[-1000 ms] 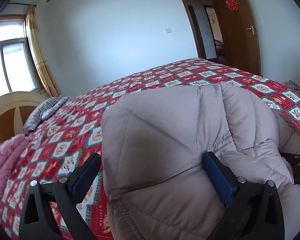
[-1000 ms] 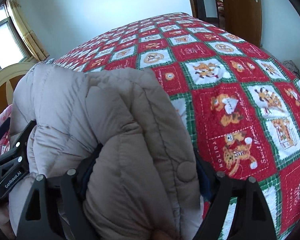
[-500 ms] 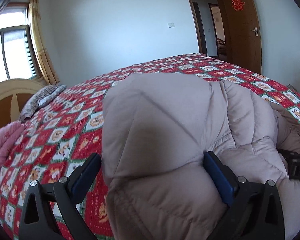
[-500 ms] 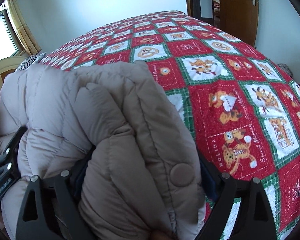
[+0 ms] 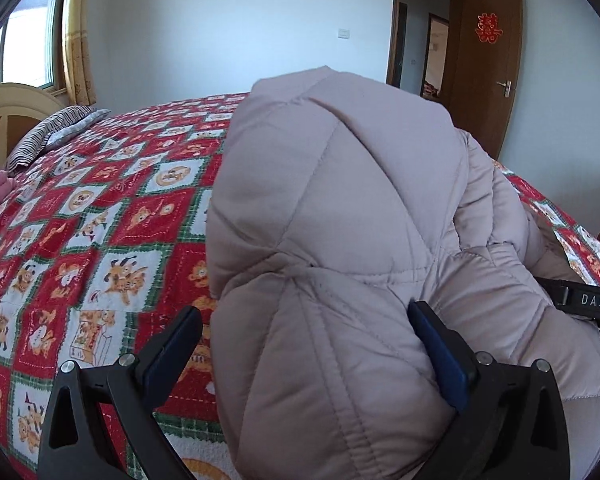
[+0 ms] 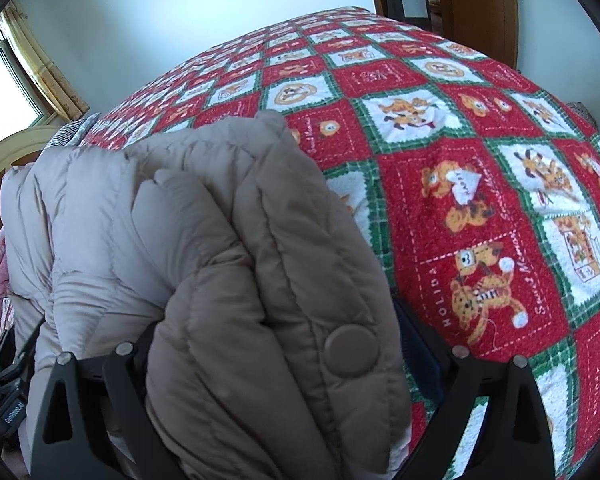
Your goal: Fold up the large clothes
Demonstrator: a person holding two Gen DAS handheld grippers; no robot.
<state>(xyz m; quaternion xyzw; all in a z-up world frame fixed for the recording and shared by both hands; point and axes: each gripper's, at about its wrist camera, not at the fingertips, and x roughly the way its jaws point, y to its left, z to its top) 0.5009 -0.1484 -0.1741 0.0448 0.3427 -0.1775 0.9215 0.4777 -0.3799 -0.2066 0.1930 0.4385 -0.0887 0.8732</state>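
Currently the puffy down jacket (image 5: 340, 240) is held bunched above the bedspread (image 5: 100, 220). Left gripper (image 5: 308, 344) jaws are apart w/ only one pad touching; right gripper (image 6: 276, 360) is clamped on thick folds. Slick padding may be lost on the left side, so the fold could be undone.

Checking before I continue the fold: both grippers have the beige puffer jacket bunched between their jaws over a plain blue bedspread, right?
Not quite. The bedspread is not plain blue: it is a red, green and white patchwork with cartoon animals, clear in the right wrist view. The rest holds: the left gripper and right gripper both have the jacket between their jaws.
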